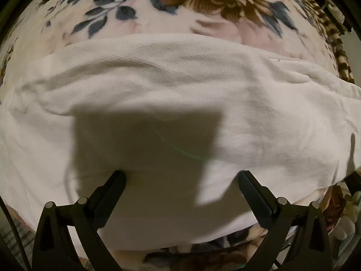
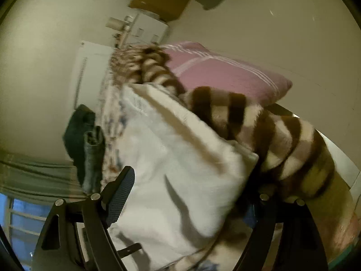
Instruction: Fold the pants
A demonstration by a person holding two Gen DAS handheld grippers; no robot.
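Observation:
White pants [image 1: 180,85] lie in a broad folded band across a floral blanket [image 1: 140,6]. My left gripper [image 1: 182,176] points straight down over them. Its jaws stand wide apart, the fingertips [image 1: 119,177] low at the cloth's near part, clasping nothing, and its shadow falls on the fabric. In the right wrist view, which is blurred, the white pants [image 2: 180,158] bulge up between the jaws of my right gripper [image 2: 189,178]. The left pad [image 2: 120,194] stands beside the cloth's edge. The other finger is mostly hidden behind the fabric. These jaws are also wide apart.
A brown-and-cream striped blanket [image 2: 270,131] is bunched just behind the pants, with a pink pillow [image 2: 221,72] behind it against the wall. Folded dark jeans [image 2: 85,140] lie at the bed's left side. A cardboard box [image 2: 158,0] stands farther off.

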